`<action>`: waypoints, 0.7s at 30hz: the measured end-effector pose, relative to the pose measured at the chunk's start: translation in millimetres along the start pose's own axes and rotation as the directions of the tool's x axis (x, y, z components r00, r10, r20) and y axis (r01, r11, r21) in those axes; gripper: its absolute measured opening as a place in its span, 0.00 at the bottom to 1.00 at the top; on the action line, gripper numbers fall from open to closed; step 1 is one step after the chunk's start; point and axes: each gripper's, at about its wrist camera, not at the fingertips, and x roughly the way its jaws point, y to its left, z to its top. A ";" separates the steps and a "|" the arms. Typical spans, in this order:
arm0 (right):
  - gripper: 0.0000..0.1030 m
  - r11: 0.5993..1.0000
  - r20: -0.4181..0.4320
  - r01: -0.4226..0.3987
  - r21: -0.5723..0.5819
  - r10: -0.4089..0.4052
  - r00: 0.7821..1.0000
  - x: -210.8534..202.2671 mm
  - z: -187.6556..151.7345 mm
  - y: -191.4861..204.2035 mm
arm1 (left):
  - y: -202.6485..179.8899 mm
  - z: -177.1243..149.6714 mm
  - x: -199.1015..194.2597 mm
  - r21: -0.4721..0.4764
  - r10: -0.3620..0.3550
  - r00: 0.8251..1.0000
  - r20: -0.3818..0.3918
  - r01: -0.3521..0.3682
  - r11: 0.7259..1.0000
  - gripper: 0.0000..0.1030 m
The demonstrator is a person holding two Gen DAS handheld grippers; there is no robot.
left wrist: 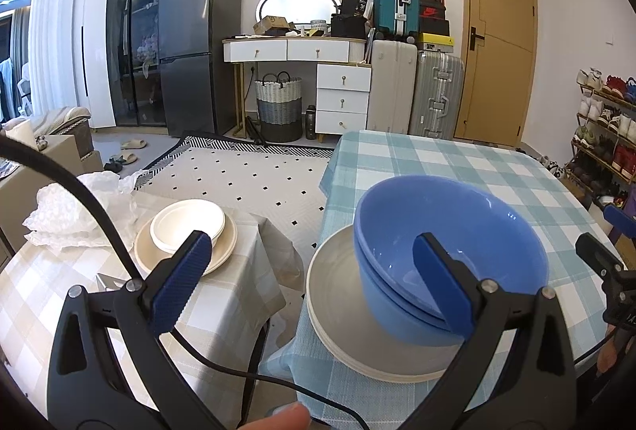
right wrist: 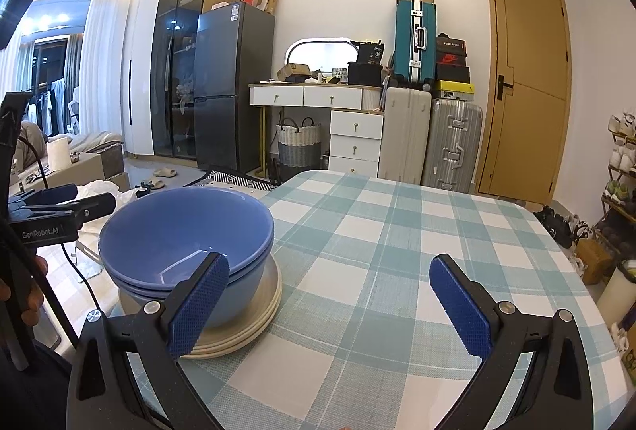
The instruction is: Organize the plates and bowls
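Two nested blue bowls sit on a stack of cream plates at the near left corner of the blue checked table. My left gripper is open and empty, just in front of the stack, its right finger before the bowls. On a lower beige table to the left, white bowls rest on a cream plate. In the right wrist view the blue bowls and plates lie at the left. My right gripper is open and empty over the cloth.
Crumpled white wrapping lies on the beige table behind the white bowls. A gap of patterned floor separates the two tables. A cable hangs across the near side. A shoe rack stands right of the blue table.
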 end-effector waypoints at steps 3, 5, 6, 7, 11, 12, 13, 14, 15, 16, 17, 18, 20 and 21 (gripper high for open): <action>1.00 1.000 0.005 0.004 -0.004 -0.004 1.000 -0.8 0.0 0.8 | -1.1 -1.2 -0.9 0.001 -0.005 1.000 -0.003 0.005 1.000 0.98; 1.00 1.000 0.010 0.004 0.000 -0.004 1.000 -1.9 0.5 0.0 | -2.0 -2.5 -0.1 0.007 -0.004 1.000 -0.006 0.004 1.000 0.98; 1.00 1.000 0.012 0.004 0.001 -0.004 1.000 -2.0 0.7 0.1 | -2.9 -2.7 0.0 0.011 -0.006 1.000 -0.012 0.006 1.000 0.98; 1.00 1.000 0.013 0.005 0.001 -0.005 1.000 -1.3 0.8 -0.2 | -3.6 -3.0 -0.3 0.014 -0.009 1.000 -0.013 0.009 1.000 0.98; 1.00 1.000 0.018 0.003 0.005 -0.003 1.000 -1.8 1.2 0.6 | -4.2 -4.1 -4.2 0.021 -0.001 1.000 0.001 0.001 1.000 0.98; 1.00 1.000 0.018 0.004 0.005 -0.004 1.000 -1.8 1.1 0.7 | -3.9 -4.2 -4.0 0.020 -0.002 1.000 -0.001 0.002 1.000 0.98; 1.00 1.000 0.016 0.003 0.005 -0.003 1.000 -1.7 1.2 1.0 | -3.2 -4.6 -3.4 0.018 -0.004 1.000 -0.006 0.004 1.000 0.98; 1.00 1.000 0.013 0.002 0.004 -0.002 1.000 -1.7 1.3 1.0 | -2.7 -5.2 -2.8 0.016 -0.005 1.000 -0.012 0.005 1.000 0.98; 1.00 1.000 0.014 0.001 0.004 -0.001 1.000 -1.8 1.5 1.4 | -2.8 -5.1 -3.2 0.016 -0.005 1.000 -0.012 0.005 1.000 0.98; 1.00 1.000 0.015 0.001 0.003 -0.001 1.000 -2.3 1.6 2.2 | -2.4 -5.2 -3.8 0.016 -0.003 1.000 -0.008 0.003 1.000 0.98; 1.00 1.000 0.016 0.001 0.001 -0.001 1.000 -2.9 1.8 2.8 | -1.5 -5.2 -4.9 0.012 -0.002 1.000 -0.004 0.002 1.000 0.98; 1.00 1.000 0.017 0.001 0.002 -0.001 1.000 -3.4 2.0 3.0 | -1.2 -4.4 -4.9 0.009 -0.002 1.000 -0.003 0.002 1.000 0.98; 1.00 1.000 0.016 -0.005 0.009 0.004 1.000 -3.1 1.7 2.9 | -0.7 -4.7 -4.3 0.008 0.000 1.000 -0.005 0.000 1.000 0.98; 1.00 1.000 0.016 -0.007 0.010 0.007 1.000 -3.1 1.6 3.4 | -0.5 -4.5 -4.0 0.008 0.003 1.000 -0.010 -0.003 1.000 0.98</action>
